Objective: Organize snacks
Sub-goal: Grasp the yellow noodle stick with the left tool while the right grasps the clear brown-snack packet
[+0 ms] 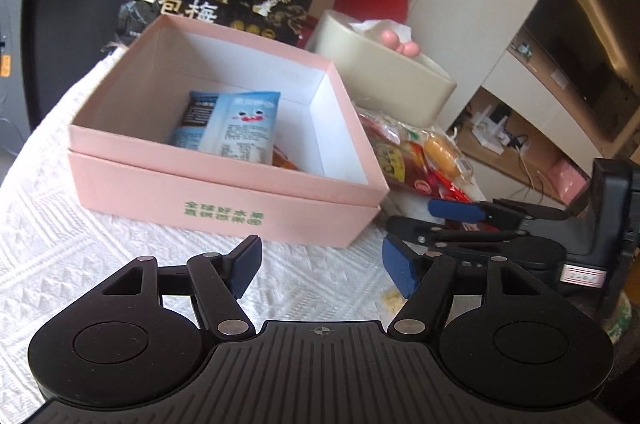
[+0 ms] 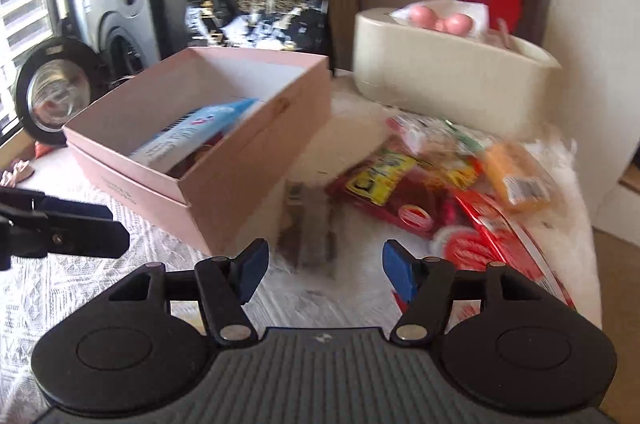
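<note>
1. Snacks: one blue packet (image 1: 240, 121) lies in the pink box (image 1: 224, 199); the loose pile (image 2: 452, 183) sits on the cloth to the box's right, in front of the beige tissue holder (image 2: 452, 83).
2. My left gripper (image 1: 320, 266) hovers wide and empty just before the box; I judge a careless push would shove the box.
3. My right gripper (image 2: 324, 270) is wide, empty, near the pile. The wrappers overlap, so I could pinch two, or drag one off the table's right edge.
</note>
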